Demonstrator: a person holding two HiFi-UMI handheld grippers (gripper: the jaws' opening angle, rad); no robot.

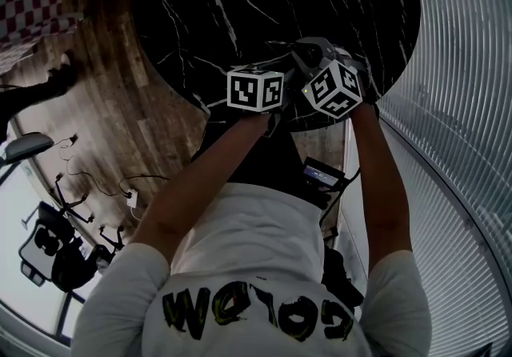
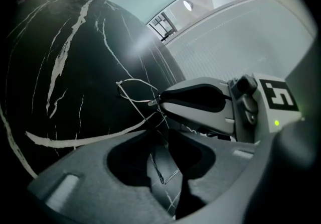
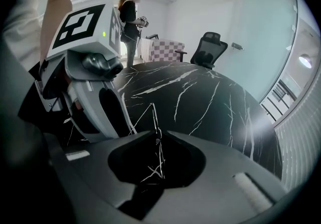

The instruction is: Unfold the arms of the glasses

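Note:
Thin wire-framed glasses (image 2: 134,87) hang just above the black marble table (image 2: 75,67) near its front edge. My right gripper (image 3: 158,135) is shut on the wire frame (image 3: 149,112), which runs up out of its jaws. In the left gripper view, its grey finger (image 2: 200,100) meets the frame from the right. My left gripper (image 2: 156,132) is open, with one thin arm of the glasses (image 2: 163,168) lying loose in the gap between its jaws. In the head view the two marker cubes (image 1: 256,90) (image 1: 334,90) sit side by side and hide the glasses.
The table's curved edge (image 1: 240,119) lies right under both grippers, with wooden floor (image 1: 104,107) beyond it. A ribbed wall (image 1: 464,107) runs along the right. Across the table stand a person (image 3: 131,12), an office chair (image 3: 208,47) and a checkered cloth (image 3: 168,47).

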